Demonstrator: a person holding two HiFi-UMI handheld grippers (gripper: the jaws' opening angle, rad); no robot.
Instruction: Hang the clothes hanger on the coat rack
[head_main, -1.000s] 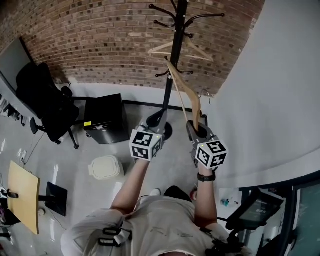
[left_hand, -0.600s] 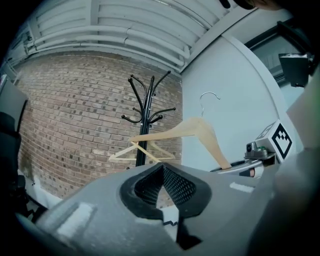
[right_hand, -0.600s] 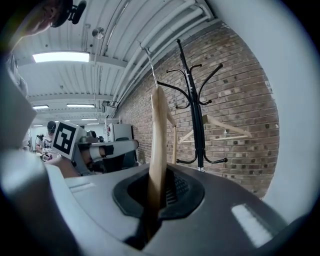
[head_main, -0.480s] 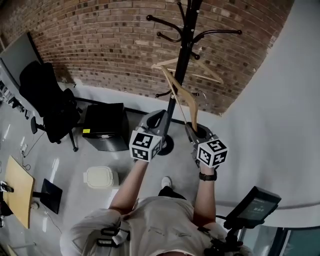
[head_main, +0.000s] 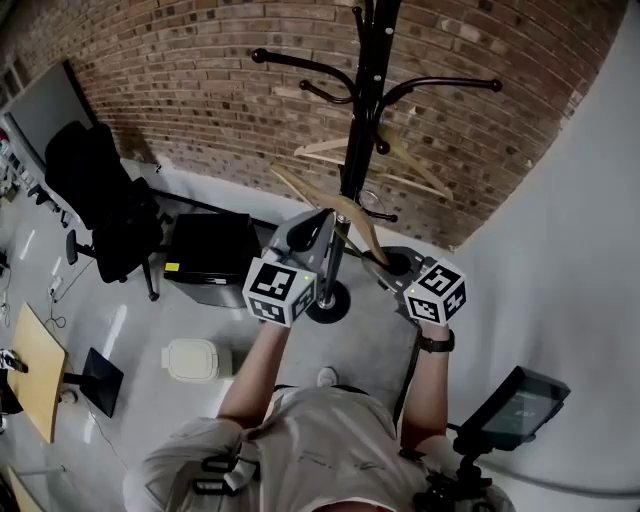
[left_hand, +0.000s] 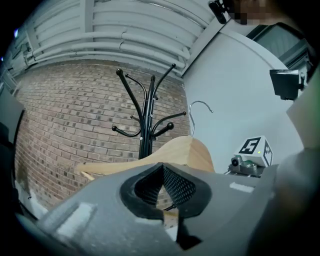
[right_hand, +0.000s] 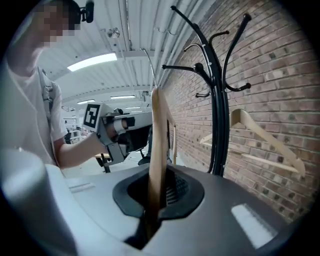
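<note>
The person is holding both arms out ahead, with a gripper in each hand. The left arm (head_main: 262, 362) is stretching forward, bare below a short sleeve. The left gripper (head_main: 322, 222) is pointing about level, its jaws lying together with nothing between them. The right arm (head_main: 428, 392) is extending beside it. The right gripper (head_main: 378, 257) is tilting slightly downward, its jaws clamping on the wooden hanger (right_hand: 158, 145). The two grippers are sitting near each other, not touching.

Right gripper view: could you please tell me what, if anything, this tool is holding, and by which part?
The right tool is shut on the wooden clothes hanger, gripping it near the end of one arm.
</note>
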